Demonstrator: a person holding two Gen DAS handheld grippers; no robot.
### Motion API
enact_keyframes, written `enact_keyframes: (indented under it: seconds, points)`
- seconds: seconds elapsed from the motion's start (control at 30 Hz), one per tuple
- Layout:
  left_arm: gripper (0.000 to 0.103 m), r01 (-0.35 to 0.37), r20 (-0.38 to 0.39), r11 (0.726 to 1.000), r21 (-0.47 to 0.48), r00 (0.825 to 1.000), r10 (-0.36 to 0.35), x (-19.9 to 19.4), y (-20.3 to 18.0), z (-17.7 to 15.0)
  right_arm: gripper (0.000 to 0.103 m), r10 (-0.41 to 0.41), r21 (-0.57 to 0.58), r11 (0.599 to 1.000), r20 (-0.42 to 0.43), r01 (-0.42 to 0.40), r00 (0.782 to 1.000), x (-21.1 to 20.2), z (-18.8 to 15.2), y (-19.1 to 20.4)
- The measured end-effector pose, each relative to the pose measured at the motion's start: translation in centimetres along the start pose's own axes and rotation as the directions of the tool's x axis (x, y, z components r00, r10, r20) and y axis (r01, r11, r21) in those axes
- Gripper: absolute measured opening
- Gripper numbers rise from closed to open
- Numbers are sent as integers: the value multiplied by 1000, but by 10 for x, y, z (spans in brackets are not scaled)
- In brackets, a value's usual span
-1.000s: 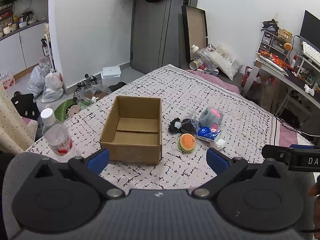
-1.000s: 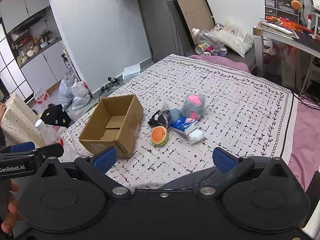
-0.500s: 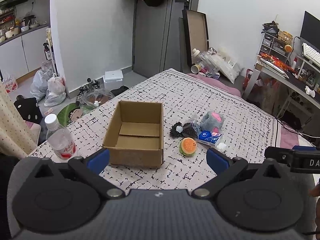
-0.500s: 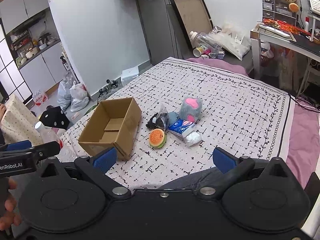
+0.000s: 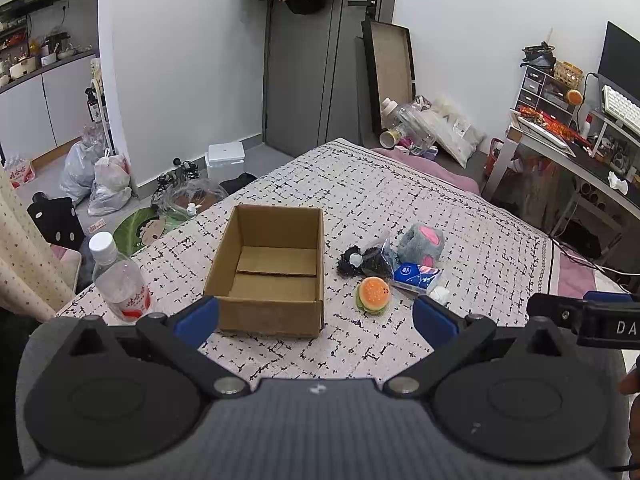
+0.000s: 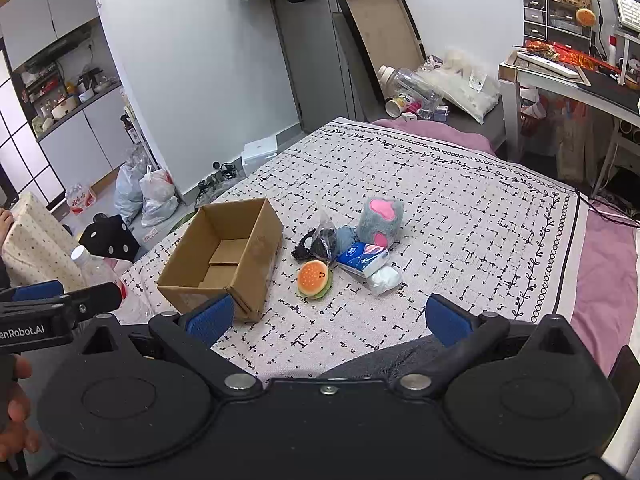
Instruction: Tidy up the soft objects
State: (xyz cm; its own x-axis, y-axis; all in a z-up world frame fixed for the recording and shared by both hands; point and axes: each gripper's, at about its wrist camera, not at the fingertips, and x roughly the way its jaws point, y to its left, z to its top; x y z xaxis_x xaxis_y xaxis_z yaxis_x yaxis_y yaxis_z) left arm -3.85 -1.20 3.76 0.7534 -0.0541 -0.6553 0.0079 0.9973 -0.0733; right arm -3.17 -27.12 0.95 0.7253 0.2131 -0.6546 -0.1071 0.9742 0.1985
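An open, empty cardboard box [image 5: 272, 268] [image 6: 224, 256] sits on the patterned bedspread. To its right lies a small pile: a burger plush [image 5: 373, 294] [image 6: 314, 279], a grey plush with pink pads [image 5: 422, 242] [image 6: 378, 220], a blue tissue pack [image 5: 416, 278] [image 6: 362, 258], a white wad [image 6: 384, 280] and a black item in clear plastic [image 5: 366, 262] [image 6: 320, 242]. My left gripper [image 5: 316, 318] is open, held above the near bed edge in front of the box. My right gripper [image 6: 328, 318] is open too, in front of the pile, holding nothing.
A water bottle [image 5: 118, 280] stands left of the box near the bed's edge. The floor beyond holds plastic bags [image 5: 102, 184] and clutter. A desk [image 5: 560, 152] stands to the right, a door [image 5: 320, 60] behind. A hand [image 6: 16, 408] shows at the lower left.
Both grippers have pulled back and risen slightly, so the box and pile look a bit farther away. Nothing on the bed has moved.
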Motion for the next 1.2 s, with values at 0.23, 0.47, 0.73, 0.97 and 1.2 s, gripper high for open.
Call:
enact_keyframes:
  seconds: [0.23,0.47,0.73,0.97,1.2]
  points:
    - [102,-4,1,1000,11,1000,4,0,-1,0,103,1,-1,1000,-2,-1,1000,2,0,0]
    - [102,-6,-12,1000,7,1000,6,7,-2,-2,103,11,5,1000,-3,-11,1000,8,1,-1]
    - [102,-5,-36,1000,-3,999,5,29,-10,1,103,2,22,1000,-19,-1,1000,21,3,-14]
    - [102,10,-53,1000,26,999,-8,52,-28,5,103,-7,59,998,-45,10,999,38,7,-32]
    - [102,30,-87,999,45,996,-26,82,-45,9,103,1,112,994,-63,6,998,55,13,-54]
